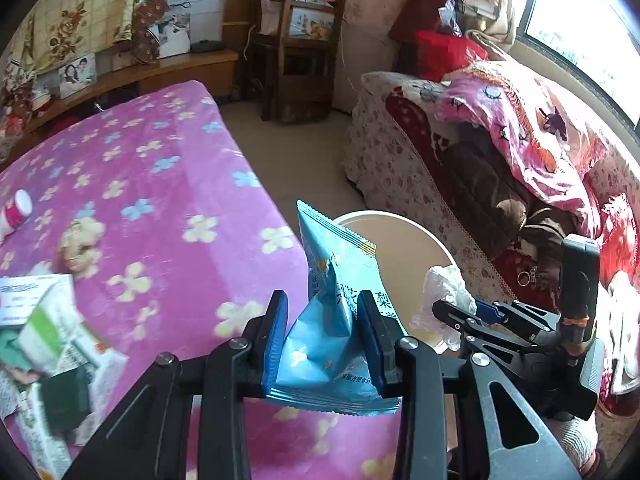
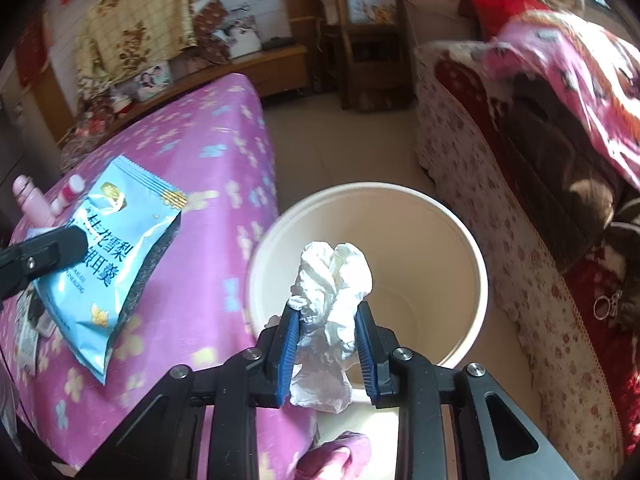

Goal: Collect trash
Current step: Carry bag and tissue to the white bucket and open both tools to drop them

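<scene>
While both grippers hang near bed edge: left gripper clamped on blue snack packet, packet above pink blanket. Right gripper pinching crumpled white tissue over open cream bin. Bin on floor between bed and sofa.

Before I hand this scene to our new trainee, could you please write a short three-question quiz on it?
1. True or false: the left gripper is shut on the blue snack packet.
2. What is the right gripper holding? A) bottle B) crumpled tissue C) box
3. Fill in: the tissue hangs over the open ____, which stands on the floor beside the pink bed cover.

Key: 1 true; 2 B; 3 bin.
</scene>
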Tool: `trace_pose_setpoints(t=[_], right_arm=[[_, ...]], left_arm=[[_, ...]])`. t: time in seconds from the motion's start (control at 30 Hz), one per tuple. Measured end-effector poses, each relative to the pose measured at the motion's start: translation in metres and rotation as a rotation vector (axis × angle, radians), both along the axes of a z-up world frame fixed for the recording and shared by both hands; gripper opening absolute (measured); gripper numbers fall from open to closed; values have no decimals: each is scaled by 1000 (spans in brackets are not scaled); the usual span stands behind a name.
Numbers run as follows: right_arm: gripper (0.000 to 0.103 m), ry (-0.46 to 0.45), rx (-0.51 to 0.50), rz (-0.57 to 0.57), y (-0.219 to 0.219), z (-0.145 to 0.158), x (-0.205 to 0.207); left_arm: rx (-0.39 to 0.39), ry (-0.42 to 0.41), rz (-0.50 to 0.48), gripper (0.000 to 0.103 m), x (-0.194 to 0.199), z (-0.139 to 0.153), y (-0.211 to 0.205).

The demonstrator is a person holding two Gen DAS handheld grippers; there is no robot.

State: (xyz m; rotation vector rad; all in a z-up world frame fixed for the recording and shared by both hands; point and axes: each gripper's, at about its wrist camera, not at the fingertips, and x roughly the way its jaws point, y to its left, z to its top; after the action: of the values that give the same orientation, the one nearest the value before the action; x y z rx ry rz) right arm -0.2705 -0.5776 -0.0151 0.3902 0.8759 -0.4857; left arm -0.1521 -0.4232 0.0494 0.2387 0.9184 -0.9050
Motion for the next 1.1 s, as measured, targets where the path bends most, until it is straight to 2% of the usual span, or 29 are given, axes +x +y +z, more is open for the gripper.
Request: trace_pose_setpoints(t=[0.17, 0.2, 0.23, 0.27, 0.3, 0.33, 0.57, 1.1], right_arm=[[33, -18, 38, -44, -27, -16, 2], [40, -24, 49, -51, -31, -18, 1], [63, -26, 62, -56, -34, -21, 1], [75, -29, 81, -63, -38, -24, 1], [80, -46, 96, -71, -42, -25, -1], [80, -58, 100, -76, -43, -26, -2], [80, -72, 82, -80, -35, -21, -8], [80, -102, -13, -22, 30, 22, -10]], left_arm=[[-1, 24, 11, 38, 2, -17, -24], [-11, 31, 18, 39, 3, -19, -27], [-18, 40, 18, 42, 4, -20, -28], [-23, 48, 17, 46, 5, -21, -30], [-30, 59, 21, 56, 6, -23, -30], [-33, 60, 27, 59, 6, -24, -31], [-21, 44, 21, 59, 1, -24, -22], [-14, -92, 70, 59, -16, -1, 31]])
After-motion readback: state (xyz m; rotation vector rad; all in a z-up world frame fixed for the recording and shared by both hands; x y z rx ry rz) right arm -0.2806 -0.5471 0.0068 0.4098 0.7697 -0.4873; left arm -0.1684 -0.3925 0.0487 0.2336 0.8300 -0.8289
